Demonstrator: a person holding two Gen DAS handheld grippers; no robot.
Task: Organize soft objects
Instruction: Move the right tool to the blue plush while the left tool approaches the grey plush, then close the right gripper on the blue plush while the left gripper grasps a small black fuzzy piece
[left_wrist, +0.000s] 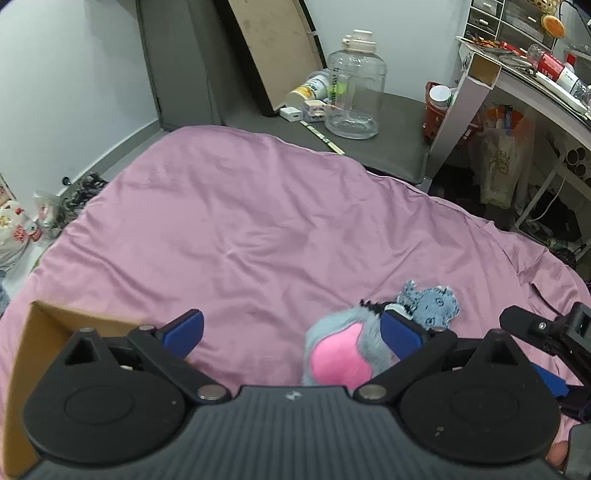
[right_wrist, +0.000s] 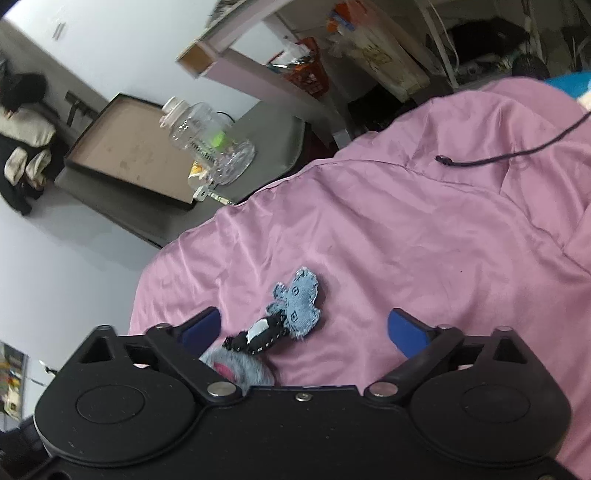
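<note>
A grey furry plush with a pink patch (left_wrist: 340, 354) lies on the mauve bedspread (left_wrist: 240, 229). It is joined by a black-and-white piece (right_wrist: 258, 336) to a blue denim patch toy (left_wrist: 432, 306). My left gripper (left_wrist: 291, 328) is open just above the bedspread. The furry plush sits between its blue fingers, close against the right one. My right gripper (right_wrist: 304, 328) is open over the same toy. The denim piece (right_wrist: 299, 299) and the black-and-white piece lie between its fingers, and the furry plush (right_wrist: 236, 369) is partly hidden under its left arm.
An open cardboard box (left_wrist: 33, 350) stands at the bed's near left. Beyond the bed, a low grey table (left_wrist: 399, 122) holds a clear jug (left_wrist: 354, 85) and small bottles. A cluttered white desk (left_wrist: 461, 99) is at the right. A black cord (right_wrist: 498, 155) lies on the bedspread.
</note>
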